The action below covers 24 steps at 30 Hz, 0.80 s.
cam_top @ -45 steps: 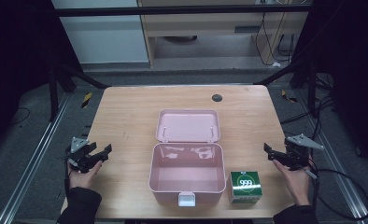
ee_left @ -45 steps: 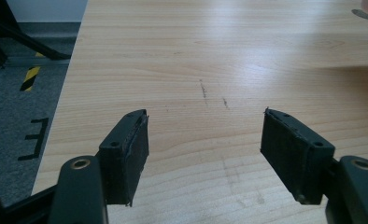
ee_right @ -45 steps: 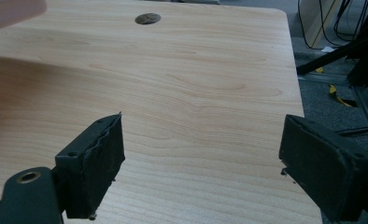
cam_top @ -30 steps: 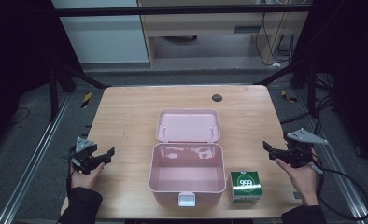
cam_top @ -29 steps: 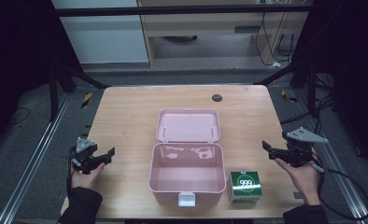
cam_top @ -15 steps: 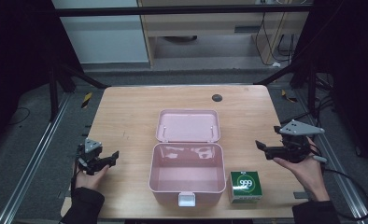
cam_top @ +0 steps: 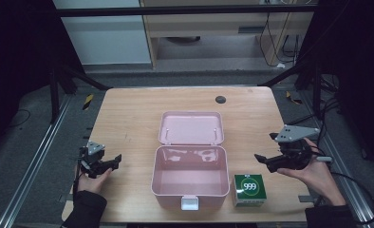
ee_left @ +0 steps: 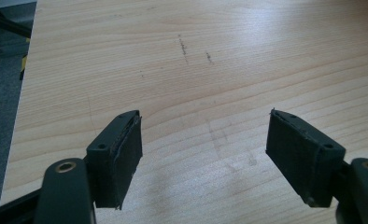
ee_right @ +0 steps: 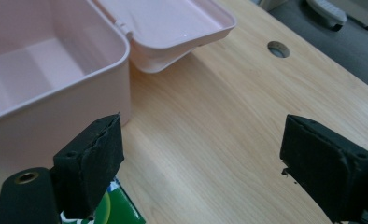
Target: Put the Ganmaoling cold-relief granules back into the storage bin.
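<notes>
Now I'm seeing 1 pink box (cam_top: 190, 183) sitting mid-table (cam_top: 128, 109), lid (cam_top: 191, 127) lying back flat behind it, nothing showing inside. 1 green carton (cam_top: 249, 189) marked 999 is standing just beside the box's front right corner. 1 round hole (cam_top: 220, 99) is showing in the tabletop toward the far edge.

2 grippers, 1 per hand. L gripper (cam_top: 110, 164) is hanging over bare wood at the table's left edge, well apart from the box, jaws spread w/ nothing between. R gripper (cam_top: 265, 160) is hovering right of the box, near the carton; jaws also spread wide, gripping nothing. Its own view is showing the box wall (ee_right: 56, 112), lid edge & a bit of the carton (ee_right: 121, 210) under 1 jaw.
</notes>
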Each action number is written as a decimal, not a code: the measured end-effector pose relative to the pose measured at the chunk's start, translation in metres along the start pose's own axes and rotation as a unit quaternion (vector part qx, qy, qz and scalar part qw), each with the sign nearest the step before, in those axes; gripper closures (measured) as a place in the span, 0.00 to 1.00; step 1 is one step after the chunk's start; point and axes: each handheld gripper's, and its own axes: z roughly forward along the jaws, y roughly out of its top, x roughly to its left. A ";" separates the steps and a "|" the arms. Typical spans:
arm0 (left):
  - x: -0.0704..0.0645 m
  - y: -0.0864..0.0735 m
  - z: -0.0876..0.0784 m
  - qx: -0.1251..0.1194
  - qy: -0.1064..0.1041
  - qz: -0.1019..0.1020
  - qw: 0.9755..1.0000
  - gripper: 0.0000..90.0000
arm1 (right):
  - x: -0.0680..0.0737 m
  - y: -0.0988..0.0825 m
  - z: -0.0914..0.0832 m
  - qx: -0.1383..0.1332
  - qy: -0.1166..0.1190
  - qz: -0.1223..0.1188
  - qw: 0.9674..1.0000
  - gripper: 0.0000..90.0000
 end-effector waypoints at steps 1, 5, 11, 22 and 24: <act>0.000 0.000 0.000 0.000 0.000 0.000 1.000 0.29 | 0.001 0.001 0.000 0.006 0.005 -0.006 1.000 0.15; 0.000 0.000 0.000 0.003 0.001 0.003 1.000 0.29 | 0.006 0.002 0.003 0.026 0.026 -0.025 0.999 0.14; -0.001 0.000 0.000 0.004 0.002 0.005 1.000 0.29 | 0.015 0.002 0.008 0.055 0.052 -0.058 0.995 0.12; -0.002 0.000 0.001 0.007 0.002 0.009 1.000 0.29 | 0.027 0.000 0.018 0.104 0.088 -0.101 0.985 0.10; -0.002 0.000 0.001 0.008 0.002 0.010 1.000 0.29 | 0.030 0.000 0.019 0.110 0.095 -0.107 0.984 0.10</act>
